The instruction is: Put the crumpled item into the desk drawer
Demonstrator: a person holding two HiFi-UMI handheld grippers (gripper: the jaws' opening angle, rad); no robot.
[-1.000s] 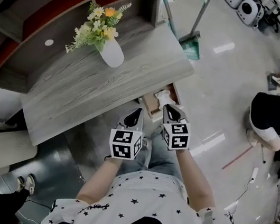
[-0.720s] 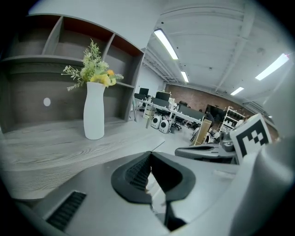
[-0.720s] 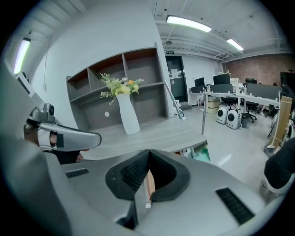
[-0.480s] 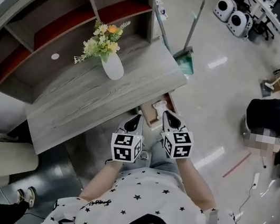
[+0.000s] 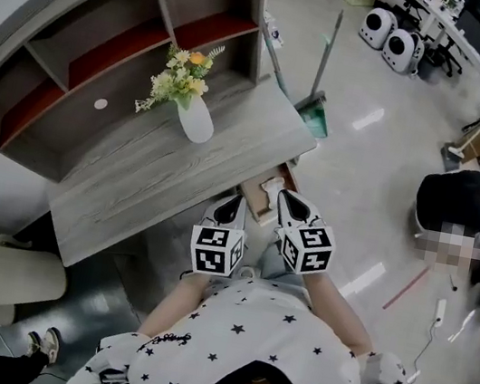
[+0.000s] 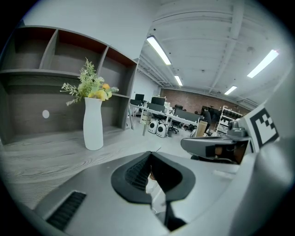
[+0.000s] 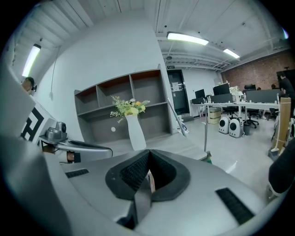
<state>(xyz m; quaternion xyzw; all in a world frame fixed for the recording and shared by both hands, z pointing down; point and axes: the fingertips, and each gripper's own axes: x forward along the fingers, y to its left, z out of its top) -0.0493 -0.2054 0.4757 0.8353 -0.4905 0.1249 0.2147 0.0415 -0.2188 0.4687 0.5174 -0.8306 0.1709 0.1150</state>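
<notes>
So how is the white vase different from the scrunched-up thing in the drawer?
The vase stands upright on the desk top; the crumpled item lies in the open drawer. The vase is smooth and holds flowers; the crumpled item is wrinkly and smaller. Both look white.

Just ahead of the right gripper [image 5: 291, 205], the open brown wooden desk drawer [image 5: 259, 201] shows only a corner. The grey wood-grain desk top [image 5: 161, 173] covers the rest, and the left gripper [image 5: 229, 207] masks its near side. The white crumpled item [image 5: 271, 186] in it is too small to tell its material. Hands behind both marker cubes — hidden. Under the left gripper's closed pads, in its own view, a pale sliver [image 6: 154, 193] — can't tell what. The bottom edge cuts off the person's star-print shirt [image 5: 259, 346].
</notes>
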